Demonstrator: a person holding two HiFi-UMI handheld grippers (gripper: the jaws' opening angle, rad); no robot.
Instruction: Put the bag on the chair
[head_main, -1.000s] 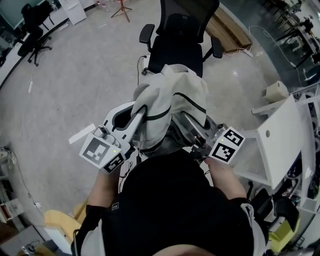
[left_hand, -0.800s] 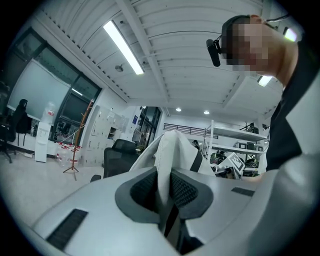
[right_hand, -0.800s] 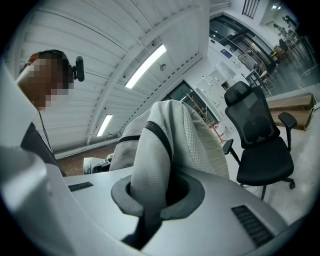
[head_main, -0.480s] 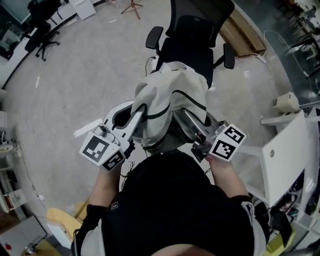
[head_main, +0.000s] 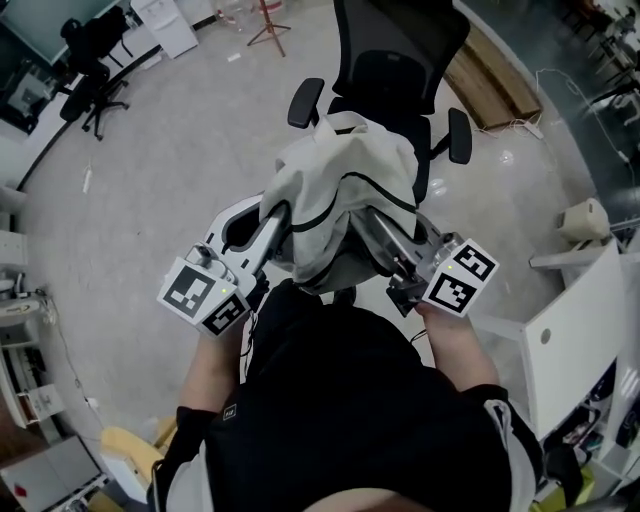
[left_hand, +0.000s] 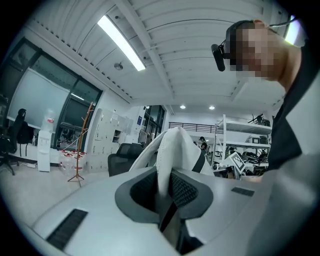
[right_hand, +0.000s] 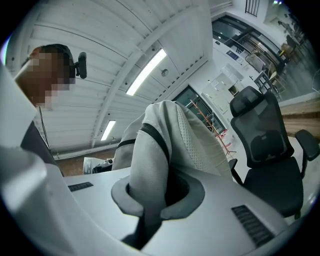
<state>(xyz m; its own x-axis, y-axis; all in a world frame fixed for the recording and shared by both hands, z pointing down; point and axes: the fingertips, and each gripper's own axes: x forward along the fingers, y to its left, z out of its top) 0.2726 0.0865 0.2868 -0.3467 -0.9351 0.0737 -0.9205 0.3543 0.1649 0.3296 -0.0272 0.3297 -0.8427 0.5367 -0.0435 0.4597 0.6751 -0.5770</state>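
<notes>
Before the chair (head_main: 395, 85), I held the bag (head_main: 345, 180) up, left hand-held gripper (head_main: 274, 218) and right hand-held gripper (head_main: 368, 222) both clamped on it; lowering it there seemed next.

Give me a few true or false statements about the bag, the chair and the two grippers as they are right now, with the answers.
1. The left gripper and the right gripper are both shut on the bag. True.
2. The chair is red. False: it is black.
3. The bag lies on the floor. False: it is held up in the jaws, in front of the chair.
4. The chair has armrests on both sides. True.
</notes>
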